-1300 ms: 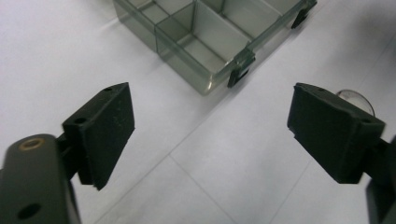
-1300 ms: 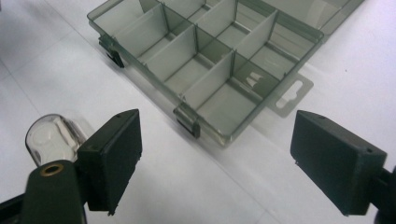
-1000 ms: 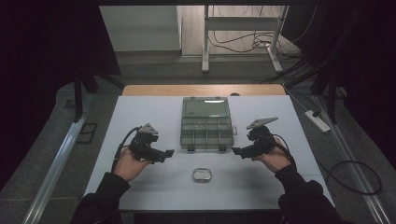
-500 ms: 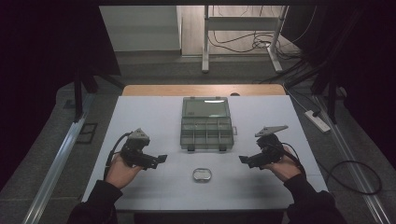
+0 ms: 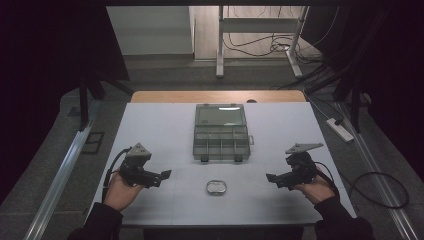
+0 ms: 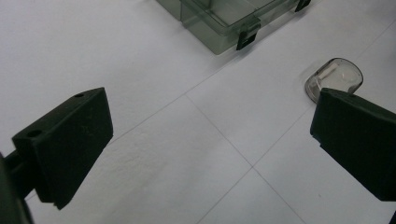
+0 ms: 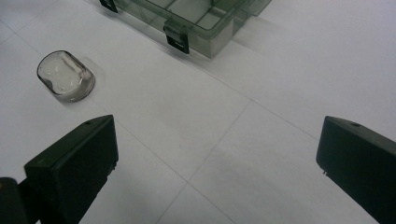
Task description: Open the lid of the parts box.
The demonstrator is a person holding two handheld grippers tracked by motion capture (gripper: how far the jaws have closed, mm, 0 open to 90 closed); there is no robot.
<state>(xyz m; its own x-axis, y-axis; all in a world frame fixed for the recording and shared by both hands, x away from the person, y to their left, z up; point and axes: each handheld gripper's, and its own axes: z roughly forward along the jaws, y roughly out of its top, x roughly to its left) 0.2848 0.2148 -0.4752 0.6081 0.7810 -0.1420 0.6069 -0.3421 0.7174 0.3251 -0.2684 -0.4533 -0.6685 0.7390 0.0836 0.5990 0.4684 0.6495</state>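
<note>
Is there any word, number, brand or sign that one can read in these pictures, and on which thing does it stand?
None can be read.
The clear box, the small clear dish, the white table and both grippers, left and right, show no print.

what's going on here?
A person sits at a white table with a gripper in each hand. The left gripper and right gripper both hang just above the table, jaws wide open and empty, pointing inward at a small clear case lying between them. Beyond it sits a compartment box with its lid open. Neither gripper touches anything.
</note>
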